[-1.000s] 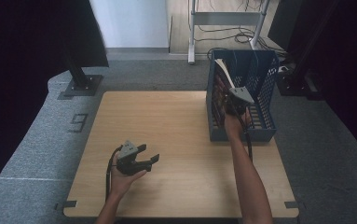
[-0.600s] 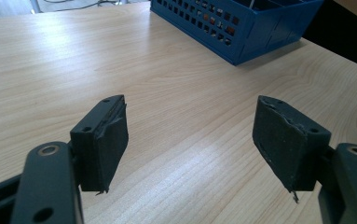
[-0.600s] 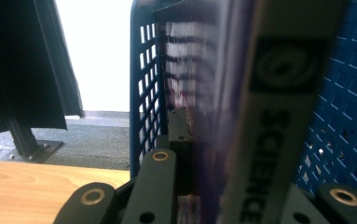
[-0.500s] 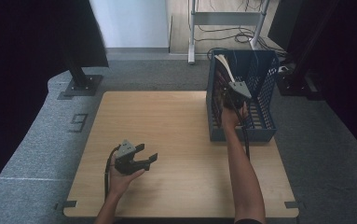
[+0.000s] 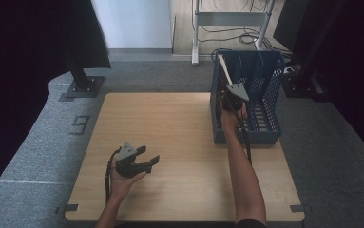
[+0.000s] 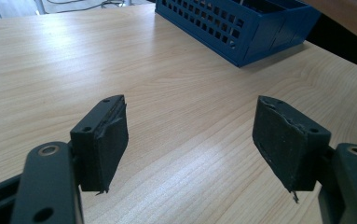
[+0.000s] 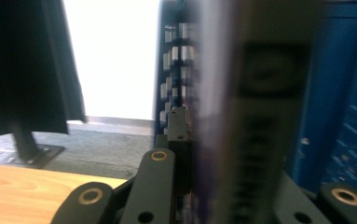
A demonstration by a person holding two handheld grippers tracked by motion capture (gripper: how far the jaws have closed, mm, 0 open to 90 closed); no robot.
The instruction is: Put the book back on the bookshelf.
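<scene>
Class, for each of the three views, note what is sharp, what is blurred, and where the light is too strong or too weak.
High view: table evenly lit and sharp, both side edges sunk in darkness. Left gripper view: open left tongs and wood grain crisp, blue rack slightly soft. Right gripper view: the book in the right tongs is too close, blurred; the bright background is blown out white.

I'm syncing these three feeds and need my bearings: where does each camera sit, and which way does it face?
High view: above the person's side, looking forward and down on the table; both forearms, left gripper, right gripper at the blue rack.
Left gripper view: on the left gripper, low over the table toward the rack; jaws wide apart.
Right gripper view: on the right gripper, close against a flat blurred book between its jaws.
Shared: the rack.
</scene>
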